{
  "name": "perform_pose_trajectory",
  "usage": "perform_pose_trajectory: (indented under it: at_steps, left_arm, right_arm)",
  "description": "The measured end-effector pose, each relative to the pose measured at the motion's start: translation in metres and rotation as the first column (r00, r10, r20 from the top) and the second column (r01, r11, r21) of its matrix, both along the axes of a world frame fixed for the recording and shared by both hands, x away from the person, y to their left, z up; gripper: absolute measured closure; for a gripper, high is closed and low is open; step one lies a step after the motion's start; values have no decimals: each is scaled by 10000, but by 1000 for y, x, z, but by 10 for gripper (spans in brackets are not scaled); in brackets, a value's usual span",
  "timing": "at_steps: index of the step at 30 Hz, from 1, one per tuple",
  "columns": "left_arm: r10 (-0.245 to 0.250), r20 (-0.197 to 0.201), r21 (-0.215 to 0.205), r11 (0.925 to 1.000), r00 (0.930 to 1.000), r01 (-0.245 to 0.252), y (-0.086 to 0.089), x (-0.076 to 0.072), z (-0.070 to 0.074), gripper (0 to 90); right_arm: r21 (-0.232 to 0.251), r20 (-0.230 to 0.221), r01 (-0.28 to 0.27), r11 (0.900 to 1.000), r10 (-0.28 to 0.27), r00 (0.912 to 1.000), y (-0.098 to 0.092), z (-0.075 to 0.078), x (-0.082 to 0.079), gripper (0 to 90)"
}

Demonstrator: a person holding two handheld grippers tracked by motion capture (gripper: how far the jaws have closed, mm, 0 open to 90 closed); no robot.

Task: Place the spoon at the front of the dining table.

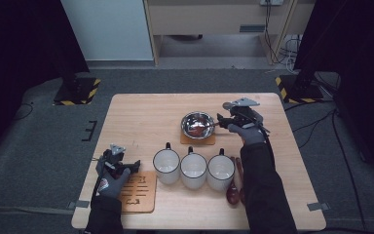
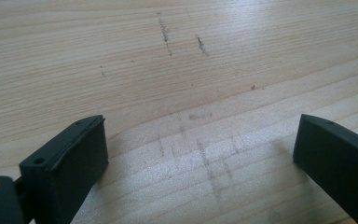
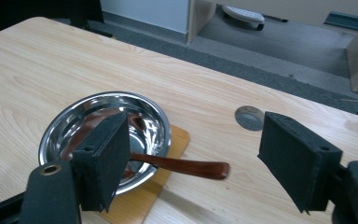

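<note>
Pale wood counter (image 1: pixel 141 112), largest of all, cut off at the near edge under the sleeves in the high view. Dark sleeves and gloved hands next, covering part of the near right side. Right tongs (image 1: pixel 222 121) beside the steel bowl (image 1: pixel 197 124), jaws standing wide apart with nothing gripped; jaws just been opening, spoon handle lying between them in the right gripper view without either pad touching it. Left tongs (image 1: pixel 135 165) low at the near left, over the slotted wooden trivet (image 1: pixel 139 191), jaws spread wide over bare, pencil-marked wood in the left gripper view, holding nothing.

Three white mugs (image 1: pixel 194 170) in a row near the front, dark-rimmed, handles toward the far side. Shiny steel bowl sitting on a small wooden coaster (image 3: pixel 168 161), coaster mostly hidden beneath it, one corner showing. Reddish-brown wooden spoon (image 3: pixel 182 165) resting in the bowl, glossy handle sticking out over the rim toward the right tongs, rounded end hovering above the coaster's corner; spoon head hidden behind the left-hand jaw in the right gripper view and hard to make out among reddish reflections. More brown spoons (image 1: pixel 234 187) right of the mugs, partly covered by the right sleeve, count unclear.
</note>
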State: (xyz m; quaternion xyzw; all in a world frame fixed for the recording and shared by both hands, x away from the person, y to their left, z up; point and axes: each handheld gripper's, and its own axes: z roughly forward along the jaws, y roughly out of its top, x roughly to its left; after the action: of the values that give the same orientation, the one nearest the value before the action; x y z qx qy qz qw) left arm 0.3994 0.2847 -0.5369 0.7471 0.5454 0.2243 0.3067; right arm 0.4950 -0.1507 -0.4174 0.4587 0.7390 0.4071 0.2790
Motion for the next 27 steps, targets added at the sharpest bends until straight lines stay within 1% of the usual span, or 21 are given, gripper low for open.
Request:
perform_pose_trajectory:
  at_steps: [4, 6, 13, 19, 24, 27]
  left_arm:
    - [-3, 2, 5, 10000, 10000, 3, 0, 0, 0, 14]
    - [-8, -2, 8, 10000, 10000, 8, 0, 0, 0, 13]
    - [-22, -14, 7, 10000, 10000, 22, 0, 0, 0, 9]
    - [-90, -59, 26, 10000, 9999, 91, -1, 1, 0, 0]
    - [-127, -75, 36, 9999, 9999, 127, -1, 1, 0, 0]
    - [-128, -76, 38, 9999, 9999, 128, -1, 1, 0, 0]
  right_arm:
    - [76, 144, 113, 9999, -115, 9998, -12, 4, -9, 238]
    - [34, 167, 185, 9998, -185, 9997, -17, 5, -12, 237]
    - [76, 295, 255, 9996, -258, 9992, -35, 3, -28, 224]
    - [60, 316, 327, 9994, -329, 9990, -51, -3, -42, 221]
    - [160, 315, 480, 9987, -485, 9983, -67, -10, -53, 221]
    - [200, 351, 482, 9986, -489, 9982, -74, -12, -60, 223]
